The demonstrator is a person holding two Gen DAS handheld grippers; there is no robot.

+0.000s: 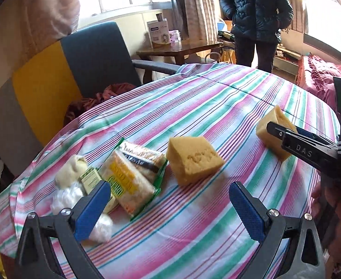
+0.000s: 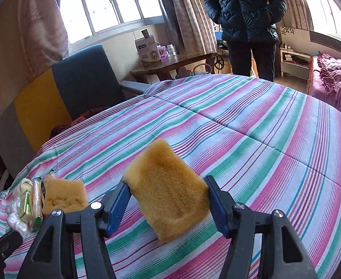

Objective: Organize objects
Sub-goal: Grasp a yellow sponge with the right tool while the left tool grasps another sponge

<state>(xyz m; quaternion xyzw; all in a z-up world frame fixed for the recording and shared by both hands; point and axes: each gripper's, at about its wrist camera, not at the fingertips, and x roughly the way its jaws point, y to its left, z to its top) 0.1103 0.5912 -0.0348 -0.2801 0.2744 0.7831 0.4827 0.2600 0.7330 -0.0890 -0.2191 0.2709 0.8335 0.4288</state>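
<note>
Right tongs [image 2: 167, 200] clamped on one sponge [image 2: 168, 190], tilted over the striped counter [image 2: 252, 127]. Left tongs [image 1: 169, 207] apart, empty. Second sponge [image 1: 193, 161] lay beside the wrapped packets [image 1: 133, 174], near the counter's left edge. Grouping looked roughly half done; held sponge unplaced.

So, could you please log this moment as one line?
right hand-held gripper: shut on sponge | left hand-held gripper: open, empty | second sponge, packets: on striped cloth
</note>
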